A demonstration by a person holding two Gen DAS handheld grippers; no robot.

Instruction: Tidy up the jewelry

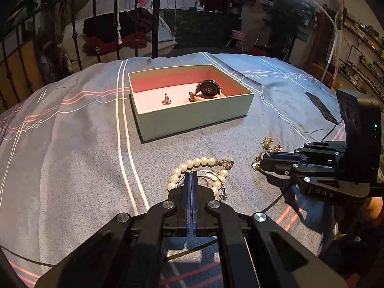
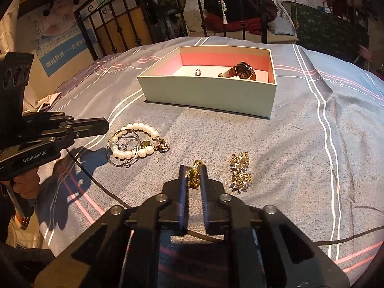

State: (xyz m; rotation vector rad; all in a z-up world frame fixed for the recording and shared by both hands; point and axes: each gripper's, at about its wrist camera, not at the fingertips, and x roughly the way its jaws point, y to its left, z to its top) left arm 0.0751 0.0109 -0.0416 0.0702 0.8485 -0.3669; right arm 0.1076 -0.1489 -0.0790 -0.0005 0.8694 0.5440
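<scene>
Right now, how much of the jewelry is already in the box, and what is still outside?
Done: a watch and a ring lie in the box. In hand: the right tongs are shut on a gold piece; the left tongs are shut over the pearl bracelet, grip unclear. Left: that bracelet, a thin wire bangle and the gold leaf cluster on the bedspread.

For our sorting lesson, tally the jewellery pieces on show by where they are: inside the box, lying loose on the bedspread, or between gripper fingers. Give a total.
Inside the box: 2, ring and watch
Loose on the bedspread: 3, pearl bracelet, thin bangle, gold leaf piece
Between the right gripper fingers: 1, gold piece
Total: 6
</scene>
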